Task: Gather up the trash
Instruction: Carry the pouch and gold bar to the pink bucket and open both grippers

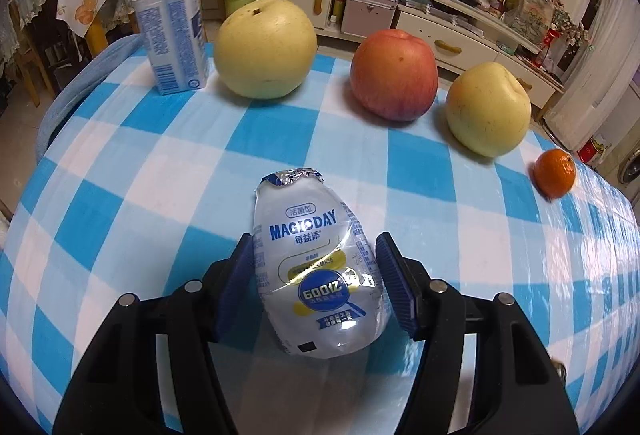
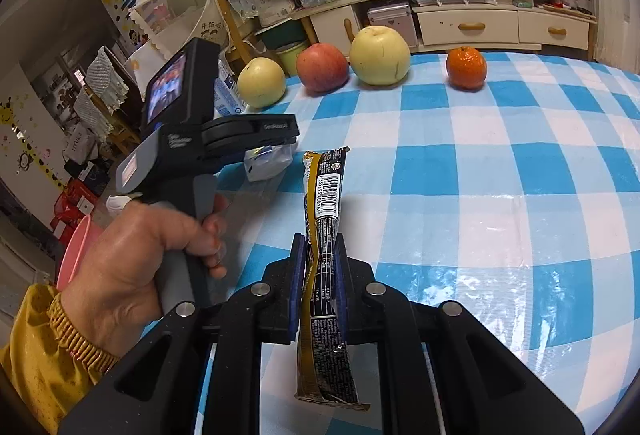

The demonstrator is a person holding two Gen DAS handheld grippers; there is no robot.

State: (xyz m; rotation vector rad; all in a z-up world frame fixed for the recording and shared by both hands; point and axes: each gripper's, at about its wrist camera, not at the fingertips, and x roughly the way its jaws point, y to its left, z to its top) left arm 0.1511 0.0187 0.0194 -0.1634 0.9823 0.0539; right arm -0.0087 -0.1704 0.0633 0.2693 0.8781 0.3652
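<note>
Left gripper (image 1: 316, 271): jaws are closed on an empty clear drink bottle (image 1: 316, 275) marked MAGIC DAY, its crumpled foil mouth pointed away from the camera; both blue pads are pressed against its sides. The bottle is seen above the blue-and-white checked table (image 1: 440, 215), close to it; contact with the cloth cannot be told.

Right gripper (image 2: 318, 271): jaws are clamped together on a black-and-gold stick wrapper (image 2: 324, 275), a barcode printed near its far end. The wrapper is held upright between the pads, its ends sticking out beyond them on both sides, above the table.

In the right wrist view the left gripper is seen from the side, gripped by a hand (image 2: 132, 255) in a yellow sleeve (image 2: 44, 351), with the clear bottle under its nose.

Along the far edge of the table a row is noted: a white milk bottle (image 1: 170, 23) with a white cap, a yellow pear (image 1: 266, 47), a red apple (image 1: 394, 73), a second yellow pear (image 1: 488, 109) and a small orange (image 1: 555, 173). All are stood apart from both grippers.

Behind the table a cream cabinet (image 1: 440, 31) loaded with clutter is seen
</note>
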